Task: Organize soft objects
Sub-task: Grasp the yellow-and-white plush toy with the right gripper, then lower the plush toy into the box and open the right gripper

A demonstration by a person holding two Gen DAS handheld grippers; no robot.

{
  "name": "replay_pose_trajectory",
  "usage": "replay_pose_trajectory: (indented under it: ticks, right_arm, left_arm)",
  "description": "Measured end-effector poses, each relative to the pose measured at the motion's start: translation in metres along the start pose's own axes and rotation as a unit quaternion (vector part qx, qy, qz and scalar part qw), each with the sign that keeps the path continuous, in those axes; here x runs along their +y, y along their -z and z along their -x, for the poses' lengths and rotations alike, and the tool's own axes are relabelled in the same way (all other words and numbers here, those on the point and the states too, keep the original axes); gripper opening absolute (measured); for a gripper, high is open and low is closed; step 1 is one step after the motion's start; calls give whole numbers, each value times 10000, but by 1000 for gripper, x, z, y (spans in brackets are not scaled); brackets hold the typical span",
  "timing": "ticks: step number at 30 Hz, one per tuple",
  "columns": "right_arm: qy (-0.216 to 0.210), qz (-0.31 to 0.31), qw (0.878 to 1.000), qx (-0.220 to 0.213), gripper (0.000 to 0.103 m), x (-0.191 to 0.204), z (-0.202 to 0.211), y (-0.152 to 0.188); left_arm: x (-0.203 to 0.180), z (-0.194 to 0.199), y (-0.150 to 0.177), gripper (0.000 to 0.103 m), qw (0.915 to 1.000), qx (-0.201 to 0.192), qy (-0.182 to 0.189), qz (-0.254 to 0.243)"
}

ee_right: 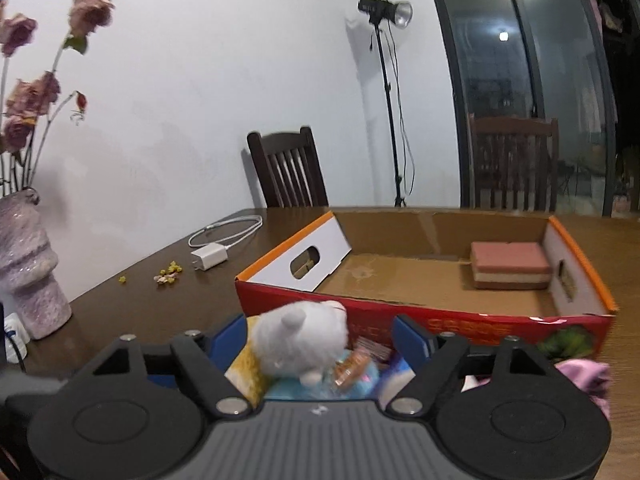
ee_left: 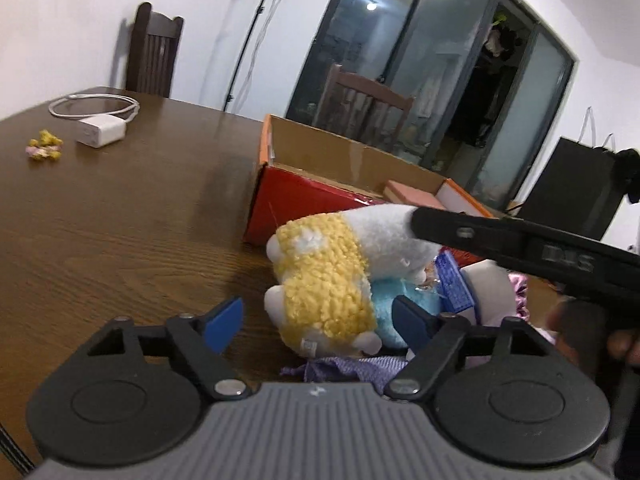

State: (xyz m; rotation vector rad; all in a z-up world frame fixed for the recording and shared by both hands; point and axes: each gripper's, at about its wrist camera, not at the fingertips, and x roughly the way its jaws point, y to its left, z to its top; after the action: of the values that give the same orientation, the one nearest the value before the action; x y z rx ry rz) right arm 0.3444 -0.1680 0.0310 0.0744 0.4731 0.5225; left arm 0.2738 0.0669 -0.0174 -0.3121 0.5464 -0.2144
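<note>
A yellow and white plush sheep (ee_left: 324,280) lies on the wooden table (ee_left: 120,216) on a heap of soft things, just in front of an open red cardboard box (ee_left: 304,196). My left gripper (ee_left: 320,322) is open, its blue pads on either side of the sheep's body. My right gripper (ee_right: 320,340) is open around the sheep's white head (ee_right: 300,340). The right gripper's black finger (ee_left: 520,240) reaches over the head in the left wrist view. A pink block (ee_right: 510,266) lies inside the box (ee_right: 400,276).
A blue plush (ee_left: 390,304), purple cloth (ee_left: 348,368) and pink cloth (ee_right: 584,376) lie under and beside the sheep. A white charger with cable (ee_left: 100,130) and yellow crumbs (ee_left: 44,150) lie on the far table. A vase of flowers (ee_right: 28,264) stands at left. Chairs stand behind the table.
</note>
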Motion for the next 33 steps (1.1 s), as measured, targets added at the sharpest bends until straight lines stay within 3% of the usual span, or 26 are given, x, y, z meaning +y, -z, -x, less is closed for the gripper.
replay_pose_trajectory:
  ticks: [2, 3, 5, 11, 16, 22, 27, 33]
  right_arm:
    - [-44, -52, 9999, 119, 72, 0, -11, 1]
    - [-99, -76, 9997, 198, 69, -1, -16, 2]
    - [-211, -67, 9993, 317, 55, -1, -23, 4]
    - [-191, 40, 9993, 326, 48, 2, -23, 7]
    - [-256, -39, 9996, 100, 46, 6, -3, 3]
    - [-347, -6, 9989, -314, 46, 10, 49, -1]
    - [-500, -244, 9966, -602, 45, -3, 100, 19]
    - [-499, -714, 9941, -644, 45, -23, 137, 42]
  left_arm:
    - [5, -3, 0, 60, 9999, 71, 116, 51]
    - [8, -4, -1, 57, 9996, 115, 238, 124]
    - [13, -4, -2, 57, 9988, 105, 385, 266]
    - [14, -3, -2, 55, 9986, 97, 425, 285]
    - [2, 17, -9, 54, 9988, -134, 448, 116]
    - [-31, 59, -12, 54, 9976, -402, 526, -217]
    - [-61, 85, 3, 54, 9960, -385, 650, -476]
    - [-87, 95, 13, 52, 9945, -336, 739, -658]
